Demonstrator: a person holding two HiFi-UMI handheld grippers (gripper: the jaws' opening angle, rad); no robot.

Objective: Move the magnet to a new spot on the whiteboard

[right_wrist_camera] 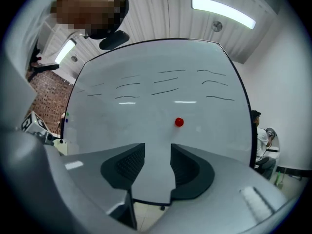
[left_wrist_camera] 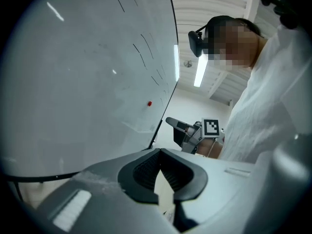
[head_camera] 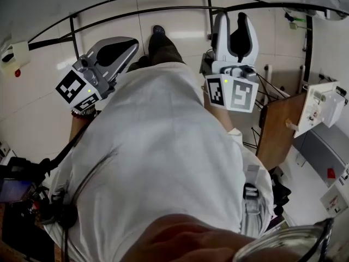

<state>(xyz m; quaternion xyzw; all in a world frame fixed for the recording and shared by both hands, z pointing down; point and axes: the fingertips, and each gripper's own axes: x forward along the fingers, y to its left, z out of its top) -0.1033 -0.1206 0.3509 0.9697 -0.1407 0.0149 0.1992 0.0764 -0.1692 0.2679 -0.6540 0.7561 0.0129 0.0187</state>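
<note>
The right gripper (right_wrist_camera: 157, 150), jaws apart and empty, faces the whiteboard (right_wrist_camera: 122, 123) near its red magnet (right_wrist_camera: 179, 122). The left gripper's (left_wrist_camera: 160, 153) jaws meet at their tips, holding nothing.

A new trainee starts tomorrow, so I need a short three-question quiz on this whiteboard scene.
1. True or false: the right gripper holds the red magnet.
2. Whose fingers stand apart? A) left gripper B) right gripper
3. Fill in: the red magnet sits on the ____.
Key: 1 false, nothing is between its fingers; 2 B; 3 whiteboard.
</note>
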